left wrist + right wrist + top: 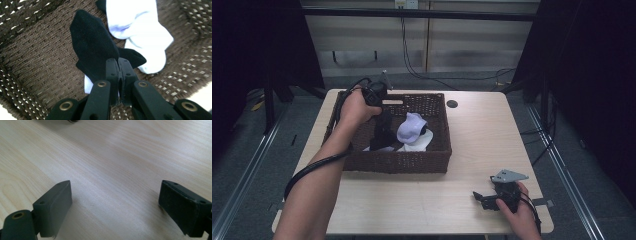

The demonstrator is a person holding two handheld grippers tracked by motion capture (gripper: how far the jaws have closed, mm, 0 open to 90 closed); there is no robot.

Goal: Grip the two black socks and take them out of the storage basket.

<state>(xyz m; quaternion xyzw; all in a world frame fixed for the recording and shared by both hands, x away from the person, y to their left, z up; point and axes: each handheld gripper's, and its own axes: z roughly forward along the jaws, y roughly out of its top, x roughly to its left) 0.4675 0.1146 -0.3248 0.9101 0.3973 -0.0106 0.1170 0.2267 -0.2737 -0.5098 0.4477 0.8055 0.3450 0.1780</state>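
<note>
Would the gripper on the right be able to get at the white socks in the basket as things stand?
Probably yes. The right gripper rests open on the table, apart from the basket, whose top is open. But the left gripper, shut on a black sock, hangs beside the white socks.

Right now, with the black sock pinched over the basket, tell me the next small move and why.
Probably lift the left gripper a little higher: its jaws are shut on the black sock, whose toe hangs inside the basket near the white socks, below the rim.
</note>
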